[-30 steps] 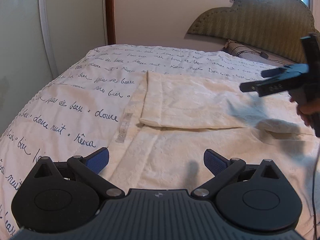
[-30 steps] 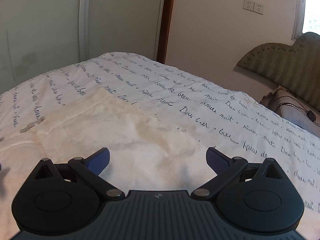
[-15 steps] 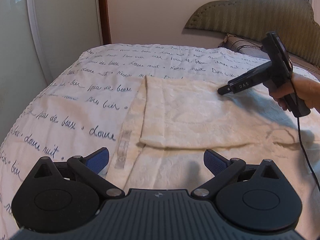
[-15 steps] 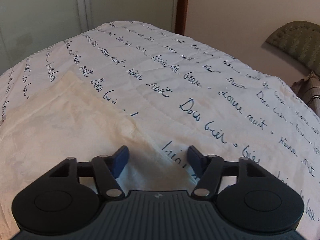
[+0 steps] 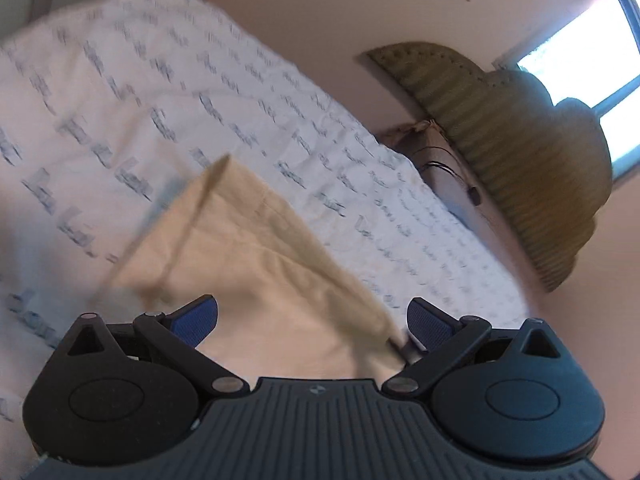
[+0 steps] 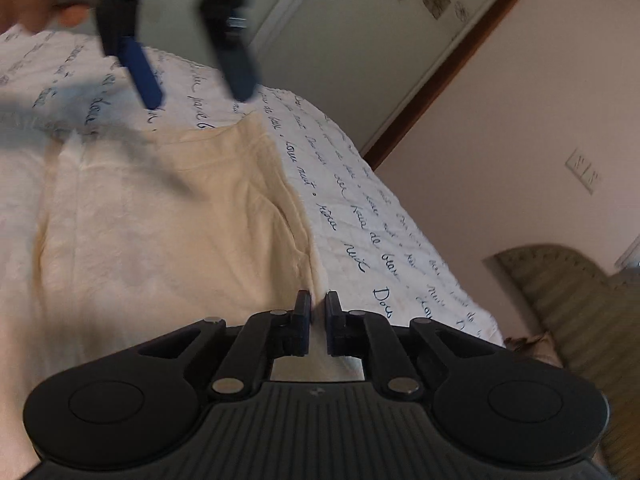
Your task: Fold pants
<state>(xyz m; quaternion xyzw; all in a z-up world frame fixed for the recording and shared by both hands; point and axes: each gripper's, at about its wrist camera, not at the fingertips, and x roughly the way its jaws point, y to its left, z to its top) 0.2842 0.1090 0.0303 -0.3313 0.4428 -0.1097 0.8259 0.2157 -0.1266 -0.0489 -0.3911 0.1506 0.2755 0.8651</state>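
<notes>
The right gripper (image 6: 318, 320), half open over the far edge of the pants (image 6: 160, 220) half a second ago, is now clenched on a pinch of that cream edge, while the left gripper (image 5: 312, 326) — level and back a moment ago — has tilted in over the cloth, fingers spread and grasping nothing. So one corner is secured and the second grab seems imminent before the next fold. The pants lie flat on the script-printed bedspread (image 6: 360, 216) — padded headboard (image 5: 520, 128), window (image 5: 588, 68) and pink wall (image 6: 500, 120) behind.
</notes>
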